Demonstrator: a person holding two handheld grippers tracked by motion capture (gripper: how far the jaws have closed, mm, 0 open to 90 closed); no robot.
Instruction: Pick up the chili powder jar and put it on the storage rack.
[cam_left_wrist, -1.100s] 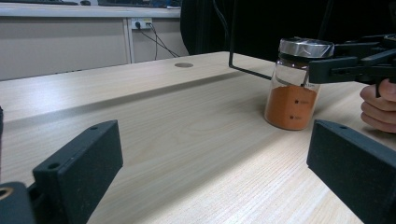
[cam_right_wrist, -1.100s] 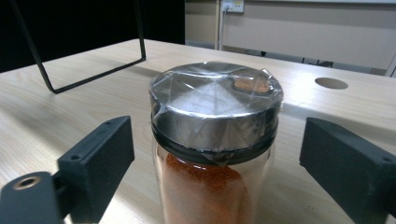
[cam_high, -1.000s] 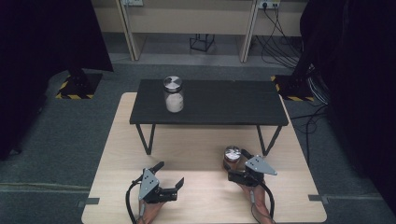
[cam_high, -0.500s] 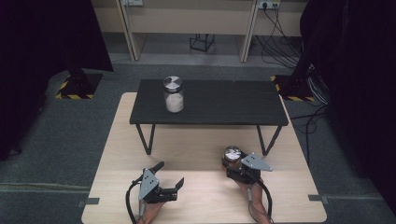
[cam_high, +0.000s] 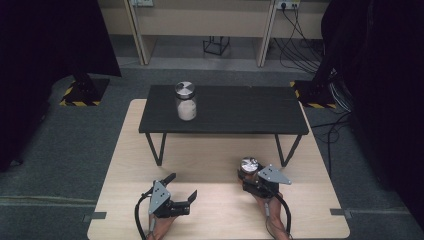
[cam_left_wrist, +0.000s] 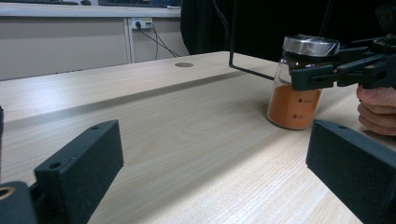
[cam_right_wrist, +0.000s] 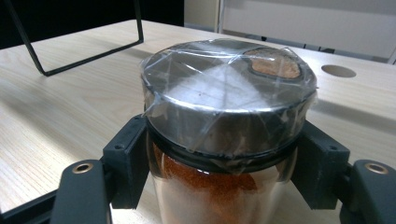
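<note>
1. Jar of orange powder stands on our tabletop, near the right edge.
2. Our right tool has just closed on its neck, under the taped lid.
3. Glass: rigid, slippery, breakable, we judge.
4. Left tool gapes wide, holding nothing.

Lab or test room: grey carpet floor, black curtains at 10 and 2 o'clock, hazard-striped stand bases, cable bundle and wall sockets at 1 o'clock, pale wooden table.
</note>
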